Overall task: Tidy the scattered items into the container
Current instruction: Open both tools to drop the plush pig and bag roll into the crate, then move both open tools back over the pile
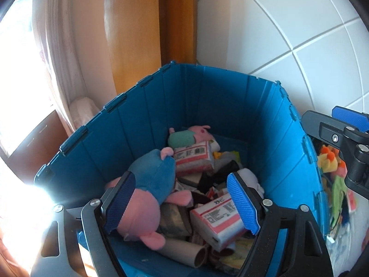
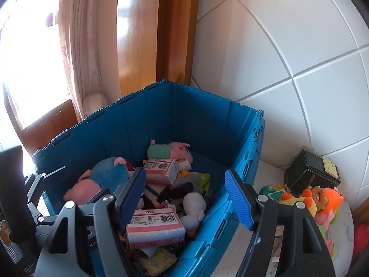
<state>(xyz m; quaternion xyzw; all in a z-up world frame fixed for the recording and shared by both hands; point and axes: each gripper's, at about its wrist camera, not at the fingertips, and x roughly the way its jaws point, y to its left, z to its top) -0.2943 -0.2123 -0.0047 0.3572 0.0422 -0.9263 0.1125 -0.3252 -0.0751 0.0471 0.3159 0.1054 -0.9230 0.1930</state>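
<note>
A blue plastic crate (image 1: 283, 161) (image 2: 242, 138) holds plush pigs, pink tissue packs, cardboard tubes and other small items. A blue-and-pink plush pig (image 1: 150, 184) (image 2: 101, 180) lies at its left side. My left gripper (image 1: 182, 205) is open above the crate's near part, fingers spread around the pig and a tissue pack (image 1: 219, 221), gripping nothing. My right gripper (image 2: 186, 198) is open and empty above the crate's near right wall; it also shows at the right edge of the left wrist view (image 1: 346, 133). A pile of orange and yellow plush toys (image 2: 316, 198) lies outside the crate on the right.
A dark box (image 2: 313, 173) stands against the white tiled wall (image 2: 299, 57) behind the toy pile. A wooden door frame (image 2: 175, 34) and a pink curtain (image 2: 78, 46) stand behind the crate. A bright window is at the left.
</note>
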